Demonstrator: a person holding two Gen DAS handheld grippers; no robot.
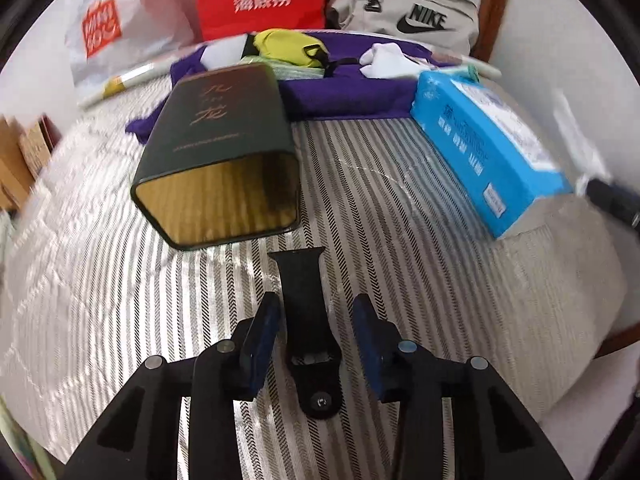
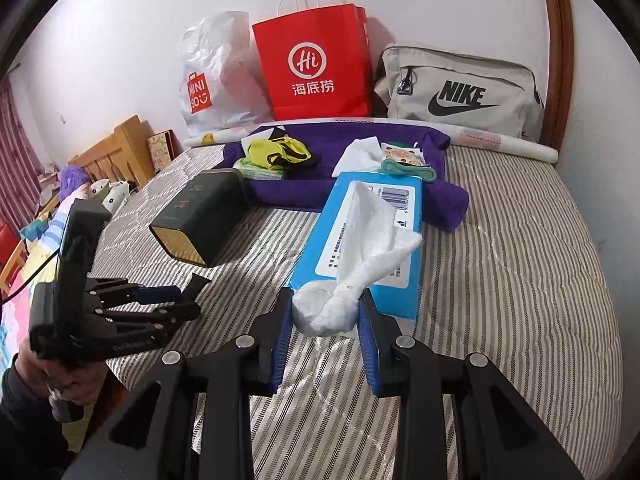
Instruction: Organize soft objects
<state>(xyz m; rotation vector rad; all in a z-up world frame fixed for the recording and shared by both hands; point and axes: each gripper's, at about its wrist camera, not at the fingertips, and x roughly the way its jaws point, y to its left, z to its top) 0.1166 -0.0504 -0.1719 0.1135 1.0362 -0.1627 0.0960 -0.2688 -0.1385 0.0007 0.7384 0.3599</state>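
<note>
The bed (image 2: 500, 248) takes up nearly everything, striped cover running out to the wall — bags lined along the far edge, a purple towel (image 2: 352, 196) spread below them with small soft bits lying on it. Nearer me, the blue tissue pack (image 2: 360, 240) lies flat, and the dark green tin (image 1: 216, 152) rests on its side, open gold mouth toward my left camera.

My read: I'm in the middle of drawing a white tissue (image 2: 352, 264) out of the pack. The right gripper (image 2: 326, 320) has its fingers closed in on the bunched end, pads pressing it from both sides, the rest of the sheet trailing back up onto the pack's top. Next, I reckon, it wants a steady pull clear of the pack and then a place to go — possibly that open tin (a guess only).

Over on the other side, the left gripper (image 1: 316, 320) has its fingers apart, nothing clamped. A black strap (image 1: 304, 304) lies on the cover between them, running forward toward the tin; the pads look just clear of it on either side. If that's my next pick, the fingers need to close squarely across its width, and it's thin, so it could slip.
</note>
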